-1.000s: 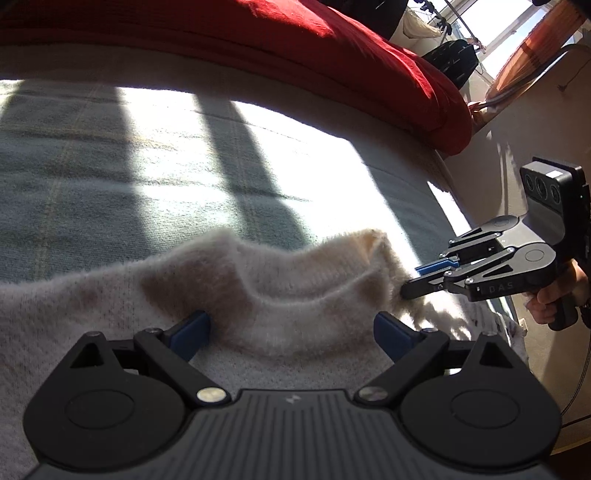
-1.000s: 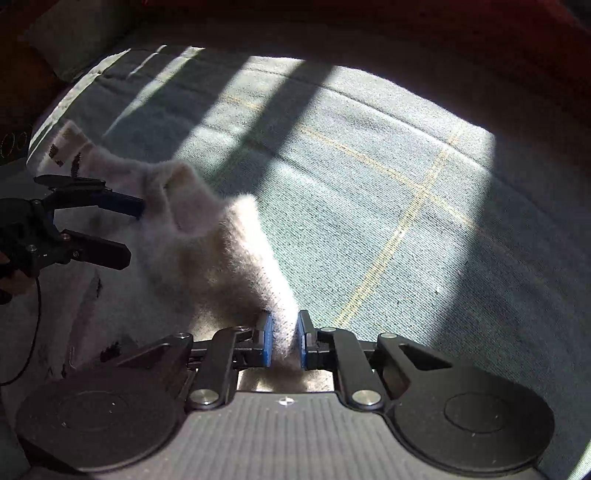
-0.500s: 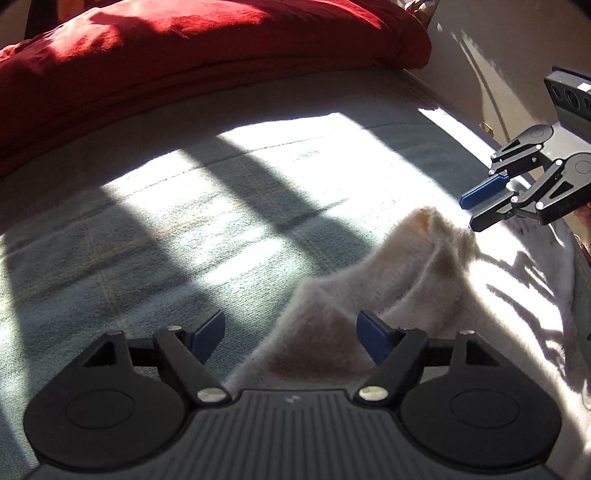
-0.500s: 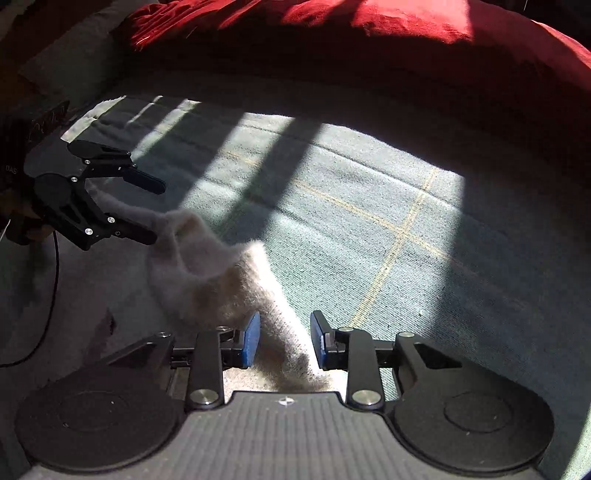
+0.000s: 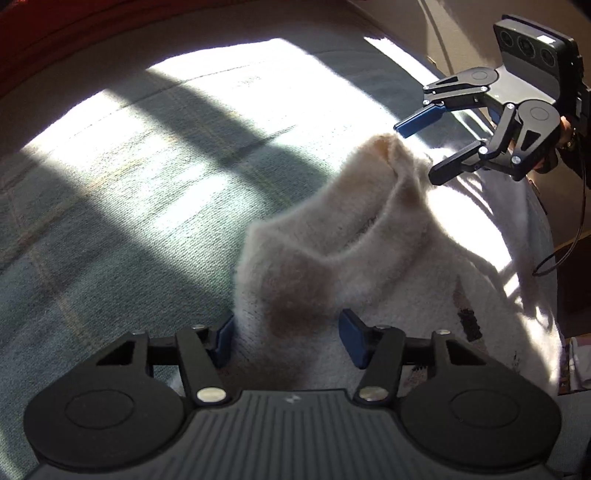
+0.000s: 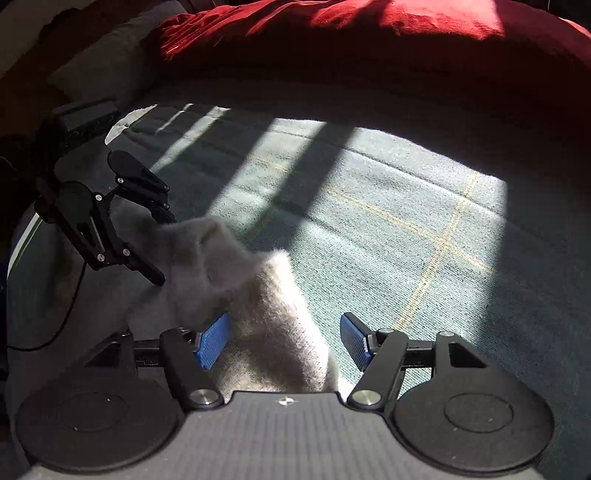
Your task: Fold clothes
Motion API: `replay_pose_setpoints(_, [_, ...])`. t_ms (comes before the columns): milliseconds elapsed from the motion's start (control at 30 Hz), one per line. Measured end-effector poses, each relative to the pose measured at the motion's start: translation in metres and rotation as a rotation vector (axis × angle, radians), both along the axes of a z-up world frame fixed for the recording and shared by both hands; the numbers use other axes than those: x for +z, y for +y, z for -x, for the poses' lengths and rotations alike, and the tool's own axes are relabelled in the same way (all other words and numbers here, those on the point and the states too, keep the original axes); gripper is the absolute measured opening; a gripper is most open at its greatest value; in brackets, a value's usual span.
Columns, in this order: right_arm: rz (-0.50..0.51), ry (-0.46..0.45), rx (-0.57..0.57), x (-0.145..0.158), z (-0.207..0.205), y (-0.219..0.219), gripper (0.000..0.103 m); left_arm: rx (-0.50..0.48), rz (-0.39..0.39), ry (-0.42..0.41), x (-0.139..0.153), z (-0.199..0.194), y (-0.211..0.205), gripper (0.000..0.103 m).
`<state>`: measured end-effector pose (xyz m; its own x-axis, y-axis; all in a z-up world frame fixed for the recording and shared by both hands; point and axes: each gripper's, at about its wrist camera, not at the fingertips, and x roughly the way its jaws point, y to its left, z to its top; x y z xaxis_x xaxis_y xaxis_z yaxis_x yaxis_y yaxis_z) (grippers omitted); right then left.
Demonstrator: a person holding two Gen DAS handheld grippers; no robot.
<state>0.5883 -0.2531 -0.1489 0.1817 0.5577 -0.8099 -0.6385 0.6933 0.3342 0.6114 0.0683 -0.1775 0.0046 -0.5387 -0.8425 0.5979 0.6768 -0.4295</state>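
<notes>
While sunlight falls in bars across the grey-green bed (image 5: 140, 206), the left wrist view shows a fuzzy cream sweater (image 5: 332, 258) heaped at the near right of it, one peaked fold standing up and running from the near gripper away to the far right. The left gripper (image 5: 286, 338) sits right at the near end of that ridge; its jaws have just been closing, and the knit lies between them. Its left pad (image 5: 223, 338) seems to touch the fabric edge, but the right pad stands clear, so I read it as apart, not yet clamped. At the far right the right gripper (image 5: 424, 147), held in a person's hand (image 5: 565, 129), hangs with jaws wide just beside the far tip of the fold, holding nothing.

From the right wrist view, the right gripper (image 6: 284, 341) has just been opening: its blue pads stand well apart with a strip of sweater (image 6: 266, 314) lying loosely between them, touching neither clearly. The left gripper (image 6: 162, 247) shows at the far left, straddling the grey, shaded peak of the same fold. A red duvet (image 6: 369, 33) lies along the far side of the bed.

To my eye, the ridge's long axis joins the two grippers, and the left one is nearer a grasp; the next fold likely hinges on it pinching that near end.
</notes>
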Motion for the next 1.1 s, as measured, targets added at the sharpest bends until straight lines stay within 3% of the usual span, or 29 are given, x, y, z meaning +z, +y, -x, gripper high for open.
replay_pose_setpoints(133, [-0.008,0.127,0.067,-0.021,-0.014,0.012,0.069,0.027,0.035,0.018,-0.001,-0.005,-0.001,0.042])
replay_pose_setpoints(167, [-0.014,0.148,0.087,-0.023,-0.011,0.013,0.064,0.022,0.028,0.011,0.0,-0.003,-0.003,0.039])
replay_pose_setpoints(300, [0.055,0.099,0.089,-0.018,0.005,0.014,0.018,0.105,0.006,-0.038,0.012,0.016,0.002,0.018])
replay_pose_setpoints(400, [0.095,0.025,0.061,-0.007,0.019,0.015,0.016,0.177,-0.024,-0.134,0.033,0.038,0.004,0.016])
replay_pose_setpoints(533, [0.167,-0.089,0.037,0.004,0.032,0.027,0.015,0.262,-0.078,-0.285,0.054,0.055,-0.001,0.015])
replay_pose_setpoints(633, [0.238,-0.095,0.007,-0.015,0.023,0.039,0.016,0.306,-0.135,-0.268,0.034,0.039,-0.008,0.016])
replay_pose_setpoints(733, [0.23,-0.079,-0.075,-0.024,0.018,0.036,0.022,0.324,-0.173,-0.254,0.013,0.025,-0.015,0.026])
replay_pose_setpoints(833, [0.243,-0.124,-0.165,-0.009,0.025,0.025,0.047,0.38,-0.149,-0.275,0.025,0.028,-0.009,0.027])
replay_pose_setpoints(900, [0.232,-0.149,-0.22,0.006,0.033,0.016,0.048,0.42,-0.143,-0.316,0.044,0.041,-0.003,0.029])
replay_pose_setpoints(933, [0.211,-0.146,-0.25,0.015,0.037,0.011,0.048,0.44,-0.141,-0.338,0.053,0.049,0.0,0.033])
replay_pose_setpoints(967, [0.187,-0.136,-0.276,0.023,0.043,0.008,0.048,0.452,-0.137,-0.355,0.061,0.057,0.001,0.044])
replay_pose_setpoints(1067, [0.127,-0.108,-0.33,0.034,0.062,0.013,0.058,0.483,-0.124,-0.367,0.071,0.082,-0.002,0.066])
replay_pose_setpoints(1100, [0.116,-0.103,-0.348,0.036,0.069,0.016,0.062,0.498,-0.132,-0.361,0.067,0.088,-0.005,0.067])
